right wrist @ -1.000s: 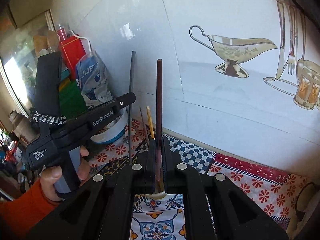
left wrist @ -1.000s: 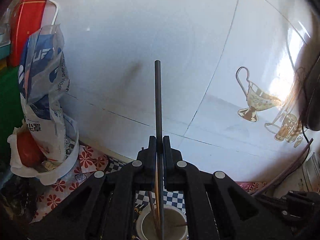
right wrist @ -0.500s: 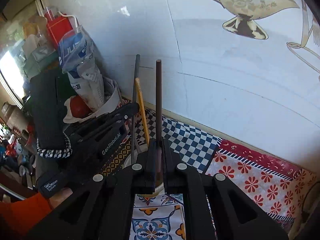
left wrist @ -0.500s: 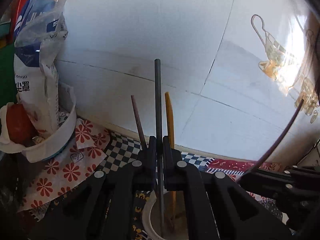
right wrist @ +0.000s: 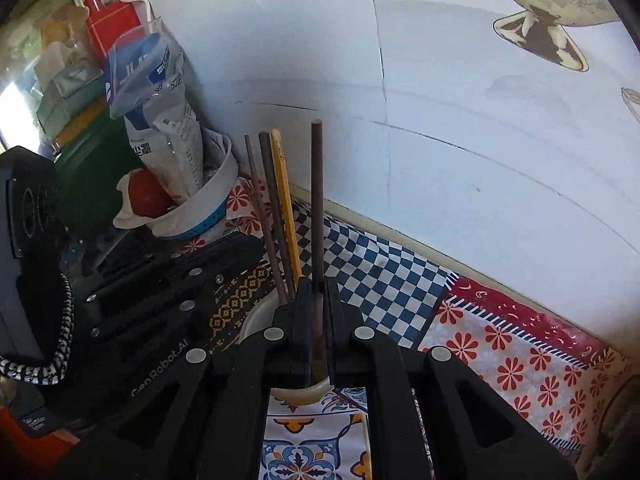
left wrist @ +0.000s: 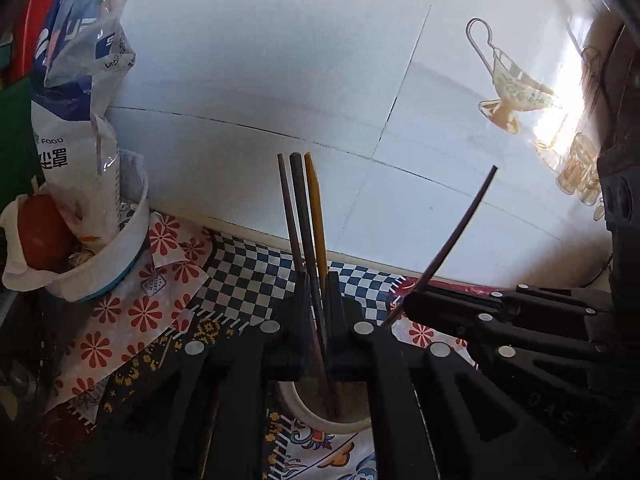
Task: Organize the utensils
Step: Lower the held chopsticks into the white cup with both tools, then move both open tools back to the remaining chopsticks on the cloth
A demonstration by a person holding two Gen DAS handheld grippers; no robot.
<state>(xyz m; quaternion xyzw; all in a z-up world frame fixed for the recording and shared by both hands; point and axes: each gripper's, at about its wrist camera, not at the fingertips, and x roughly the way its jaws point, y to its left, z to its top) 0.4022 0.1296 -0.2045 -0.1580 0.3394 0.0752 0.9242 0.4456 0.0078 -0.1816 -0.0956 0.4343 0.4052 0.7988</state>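
A white cup (left wrist: 316, 416) stands on the patterned cloth below both grippers; its rim shows in the right wrist view (right wrist: 256, 316). A thin brown stick (left wrist: 286, 204), a dark grey chopstick (left wrist: 302, 216) and a yellow chopstick (left wrist: 316, 216) stand in it. My left gripper (left wrist: 318, 280) has its jaws slightly apart around the dark grey chopstick, which has slid down into the cup. My right gripper (right wrist: 318, 284) is shut on a dark brown chopstick (right wrist: 317, 200), held upright over the cup's right side; that gripper (left wrist: 408, 304) and its chopstick (left wrist: 460, 232) also show in the left wrist view.
A white tub (left wrist: 108, 252) with a plastic bag (left wrist: 80, 92) and a red ball (left wrist: 40, 232) stands at the left by the tiled wall (left wrist: 280, 60). Red and green boxes (right wrist: 108, 28) are behind it. Patterned cloths (right wrist: 520, 360) cover the counter.
Both grippers have dropped lower over the cup. The dark grey chopstick has slid down between the left fingers into the cup, beside the brown and yellow ones. The right gripper has come closer.
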